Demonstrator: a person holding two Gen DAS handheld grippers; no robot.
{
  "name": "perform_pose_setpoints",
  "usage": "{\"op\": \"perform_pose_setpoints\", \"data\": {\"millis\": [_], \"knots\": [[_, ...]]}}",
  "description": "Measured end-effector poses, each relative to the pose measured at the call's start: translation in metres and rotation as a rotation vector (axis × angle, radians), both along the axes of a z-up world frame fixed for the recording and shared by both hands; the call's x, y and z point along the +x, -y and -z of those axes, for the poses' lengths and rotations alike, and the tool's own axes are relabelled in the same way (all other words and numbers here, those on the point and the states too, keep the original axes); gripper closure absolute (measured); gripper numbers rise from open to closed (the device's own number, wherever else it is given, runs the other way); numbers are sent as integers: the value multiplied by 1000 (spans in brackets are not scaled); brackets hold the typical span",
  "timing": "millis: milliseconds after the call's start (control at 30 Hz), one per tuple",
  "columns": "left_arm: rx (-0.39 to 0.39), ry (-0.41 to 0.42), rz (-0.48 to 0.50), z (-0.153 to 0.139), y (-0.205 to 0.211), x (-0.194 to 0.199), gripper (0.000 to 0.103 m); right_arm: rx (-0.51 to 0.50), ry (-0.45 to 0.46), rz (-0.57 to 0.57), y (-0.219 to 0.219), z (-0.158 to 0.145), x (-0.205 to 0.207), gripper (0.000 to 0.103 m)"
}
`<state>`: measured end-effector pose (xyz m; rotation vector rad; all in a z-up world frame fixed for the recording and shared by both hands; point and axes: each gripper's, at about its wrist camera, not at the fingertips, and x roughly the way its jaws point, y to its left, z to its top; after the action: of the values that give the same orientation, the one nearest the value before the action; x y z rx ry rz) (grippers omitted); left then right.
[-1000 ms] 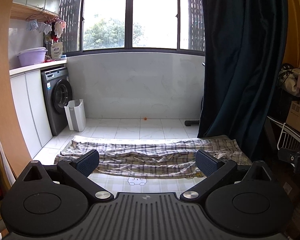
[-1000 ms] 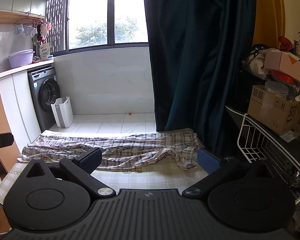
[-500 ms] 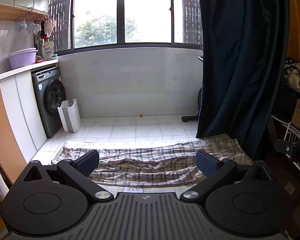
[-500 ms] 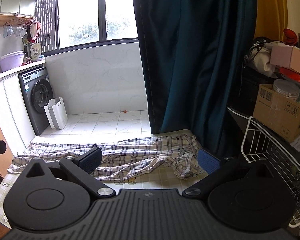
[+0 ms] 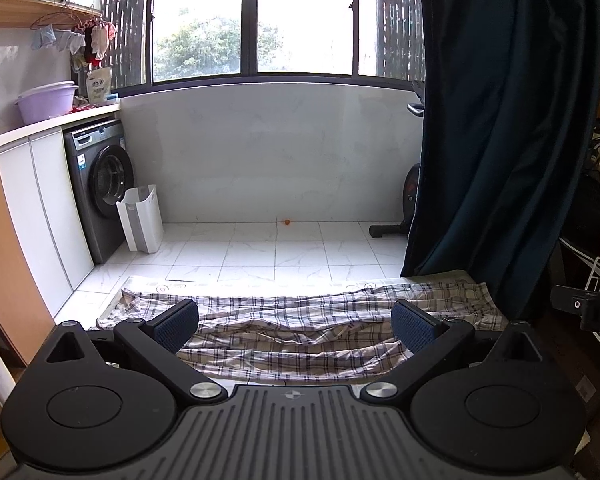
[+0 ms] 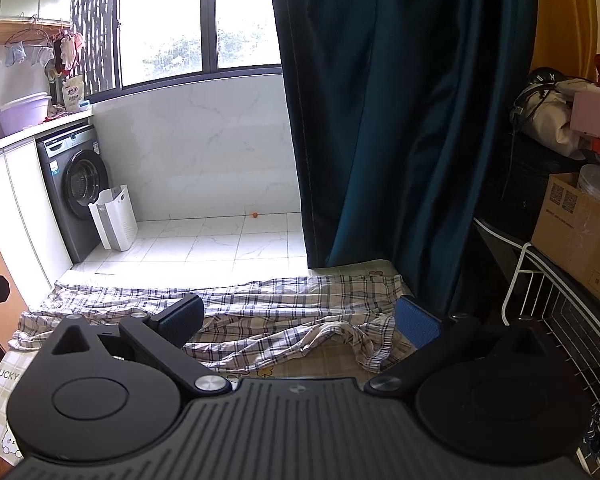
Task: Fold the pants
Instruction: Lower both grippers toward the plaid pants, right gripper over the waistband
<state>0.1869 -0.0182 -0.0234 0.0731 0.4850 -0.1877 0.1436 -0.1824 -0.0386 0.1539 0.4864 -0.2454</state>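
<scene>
Plaid pants point(image 5: 292, 328) lie spread lengthwise across a table with a patterned cloth; they also show in the right wrist view point(image 6: 268, 320), with the crumpled waist end at the right point(image 6: 372, 340). My left gripper point(image 5: 294, 322) is open and empty, held above the near side of the pants. My right gripper point(image 6: 298, 322) is open and empty, held above the right half of the pants. Neither touches the cloth.
A dark blue curtain point(image 6: 380, 120) hangs just behind the table's right end. A white wire basket point(image 6: 560, 312) and cardboard boxes point(image 6: 580, 232) stand at the right. A washing machine point(image 5: 100, 184) and white bin point(image 5: 140, 220) stand on the tiled floor beyond.
Both grippers have tilted up and drawn back a little, so the pants sit lower in both views. Both stay open; the pants have not moved.
</scene>
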Motion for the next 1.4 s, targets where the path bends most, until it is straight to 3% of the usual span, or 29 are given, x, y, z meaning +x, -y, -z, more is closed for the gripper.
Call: {"op": "perform_pose_setpoints", "data": {"millis": [433, 633, 933, 1100, 1233, 1400], "knots": [[37, -4, 22, 0, 0, 11, 0, 5, -18, 5, 6, 5, 12, 0], [-2, -12, 70, 11, -13, 24, 0, 49, -4, -27, 16, 19, 24, 0], [-95, -34, 16, 44, -62, 56, 2, 96, -55, 0, 44, 70, 54, 0], [-86, -85, 37, 69, -82, 74, 2, 61, -132, -7, 48, 103, 66, 0], [-47, -114, 26, 87, -94, 85, 2, 115, -168, -27, 60, 126, 72, 0], [-95, -181, -6, 111, -107, 101, 2, 117, -232, -28, 71, 153, 85, 0]]}}
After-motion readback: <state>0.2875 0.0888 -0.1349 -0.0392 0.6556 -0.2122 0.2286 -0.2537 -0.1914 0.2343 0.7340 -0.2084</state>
